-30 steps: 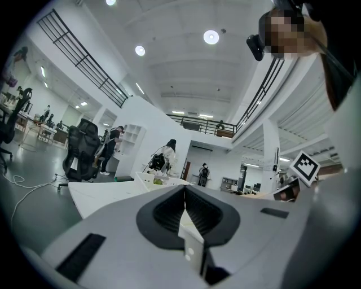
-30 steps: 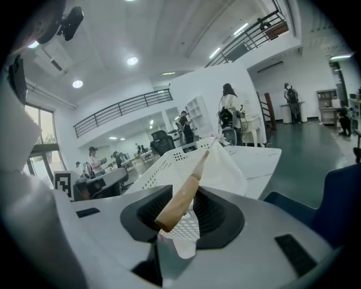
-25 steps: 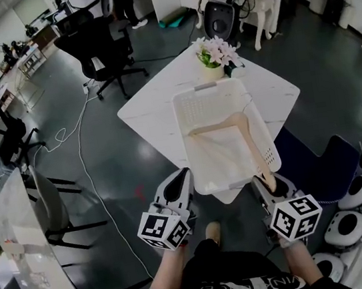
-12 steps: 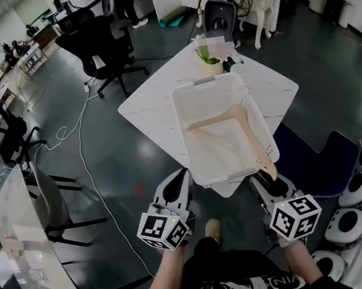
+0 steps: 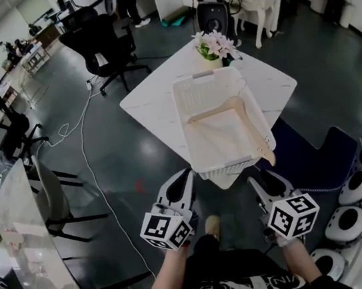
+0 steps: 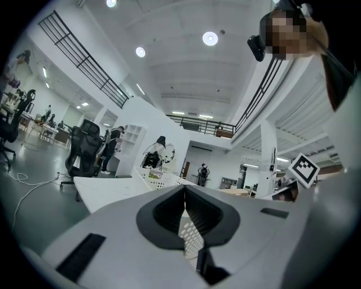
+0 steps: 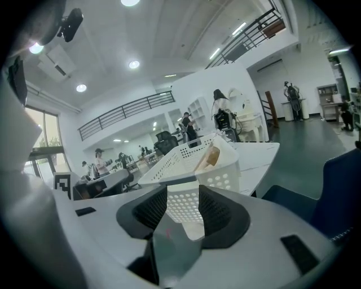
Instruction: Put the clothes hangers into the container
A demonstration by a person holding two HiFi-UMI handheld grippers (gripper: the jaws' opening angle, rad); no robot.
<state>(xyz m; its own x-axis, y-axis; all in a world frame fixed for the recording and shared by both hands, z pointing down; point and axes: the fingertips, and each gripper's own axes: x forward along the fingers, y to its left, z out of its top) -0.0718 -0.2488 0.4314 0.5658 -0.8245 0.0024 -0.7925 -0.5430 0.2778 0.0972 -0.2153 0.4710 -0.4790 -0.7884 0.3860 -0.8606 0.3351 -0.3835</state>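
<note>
A pale wooden hanger [image 5: 253,131] lies in the white basket [image 5: 184,110] on the surface [image 5: 148,105], one arm's end propped over the near rim. My right tongs [image 7: 183,206] have just been opening and stand apart with nothing between them. My left tongs [image 6: 184,209] are pressed together. The hanger looks light, stiff and smooth, and I judge it is best gripped mid-arm.

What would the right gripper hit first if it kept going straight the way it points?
Probably the near wall of the white basket, framed by the jaws of the right gripper, which have just been opening and hold nothing. The wooden hanger sits higher. Depth is unclear.
</note>
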